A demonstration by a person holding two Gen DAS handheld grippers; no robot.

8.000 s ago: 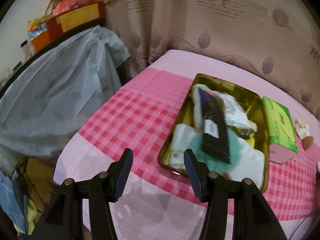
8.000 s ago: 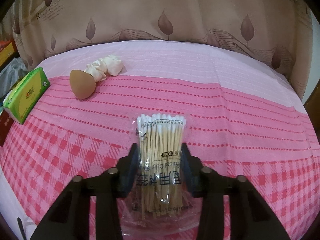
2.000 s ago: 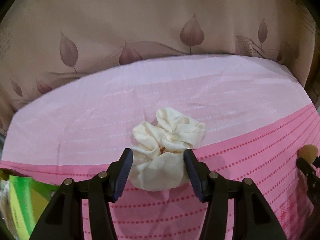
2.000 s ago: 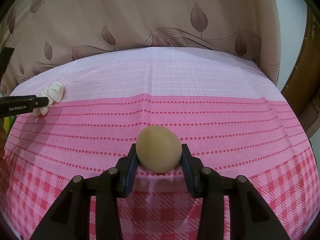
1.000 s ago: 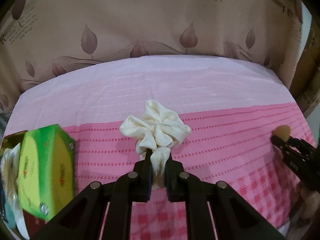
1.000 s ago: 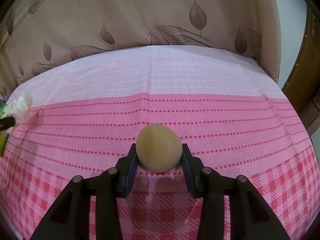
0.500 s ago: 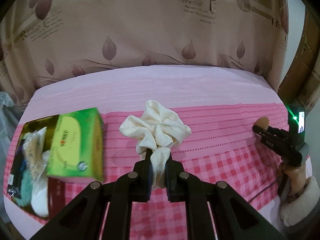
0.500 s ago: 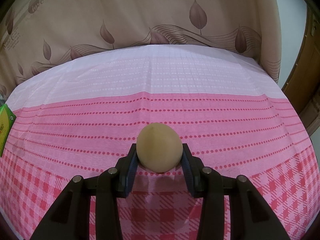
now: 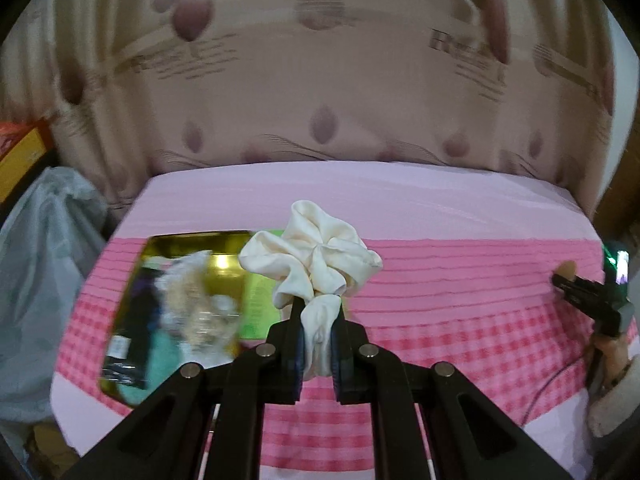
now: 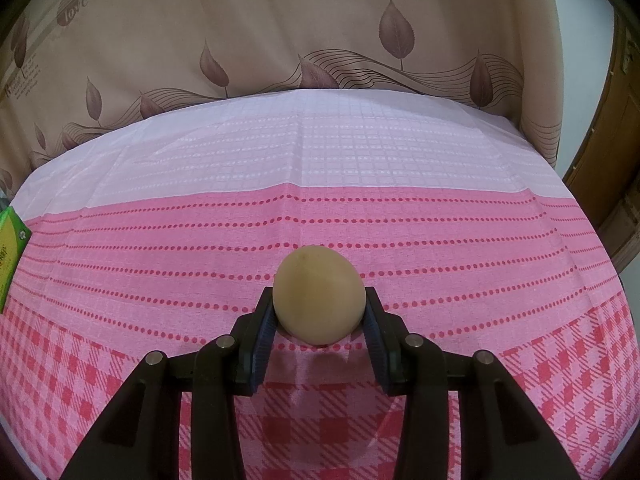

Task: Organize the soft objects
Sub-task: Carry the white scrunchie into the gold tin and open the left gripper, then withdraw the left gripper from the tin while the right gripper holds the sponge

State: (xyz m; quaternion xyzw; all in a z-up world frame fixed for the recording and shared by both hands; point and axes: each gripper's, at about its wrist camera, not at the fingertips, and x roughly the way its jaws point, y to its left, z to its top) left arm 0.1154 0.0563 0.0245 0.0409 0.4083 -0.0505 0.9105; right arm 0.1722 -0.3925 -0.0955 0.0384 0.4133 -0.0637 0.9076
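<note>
My left gripper (image 9: 318, 340) is shut on a cream fabric scrunchie (image 9: 316, 264) and holds it in the air above the pink bed. Below and to its left lies a gold tin tray (image 9: 224, 240) with several soft items in it. My right gripper (image 10: 319, 320) is shut on a tan egg-shaped makeup sponge (image 10: 319, 296), held just above the pink cloth. In the left wrist view that gripper (image 9: 568, 276) shows at the far right with the sponge (image 9: 567, 269) at its tip.
A green tissue box (image 9: 260, 300) lies right of the tray, partly behind the scrunchie; its corner shows in the right wrist view (image 10: 10, 248). A grey plastic-covered heap (image 9: 40, 280) stands left of the bed. A beige leaf curtain (image 10: 320, 32) hangs behind.
My left gripper closed on the scrunchie, lifted it and swung left, so the tray and tissue box have come under it. My right gripper has kept still with the sponge.
</note>
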